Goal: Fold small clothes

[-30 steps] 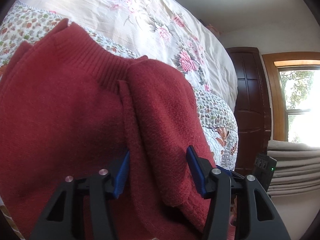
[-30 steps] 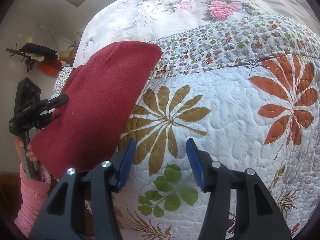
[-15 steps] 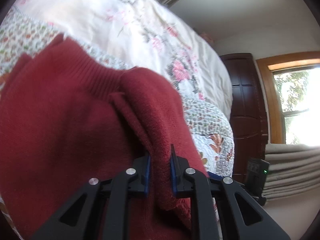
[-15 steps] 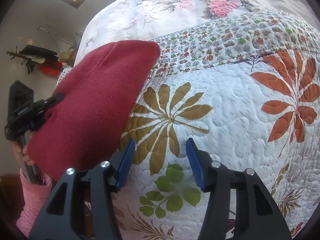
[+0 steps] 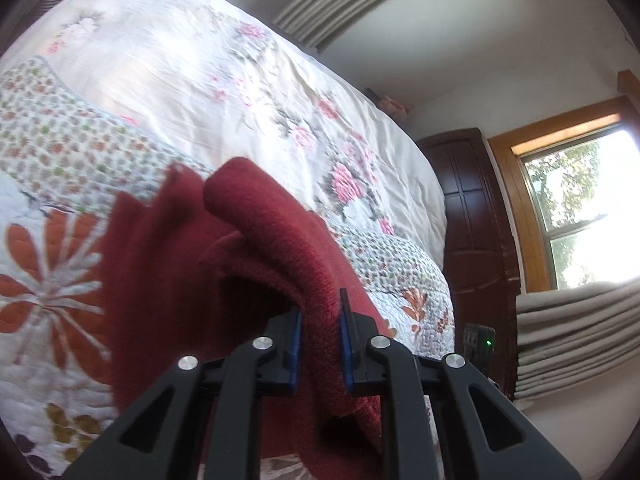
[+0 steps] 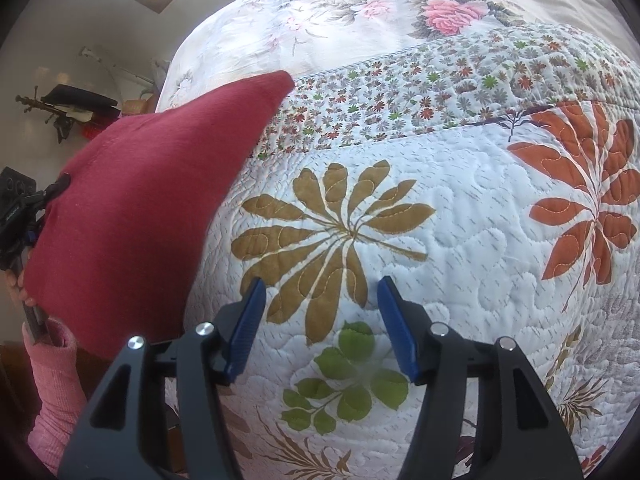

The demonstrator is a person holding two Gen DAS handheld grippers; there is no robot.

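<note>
The left gripper (image 5: 320, 344) pinches a fold of the red knit sweater (image 5: 168, 264) (raised off the quilt's (image 6: 460, 216) left edge). The right gripper (image 6: 322, 320) only shows in the right wrist view, jaws spread over stitched leaf motifs.

**Two wrist views over one bed**

The left wrist camera sits close behind the red sweater (image 5: 256, 240), facing across the bed (image 5: 200, 80) toward a window (image 5: 580, 208). The right looks down at the quilt (image 6: 460, 220) — both share sweater and quilt.
</note>
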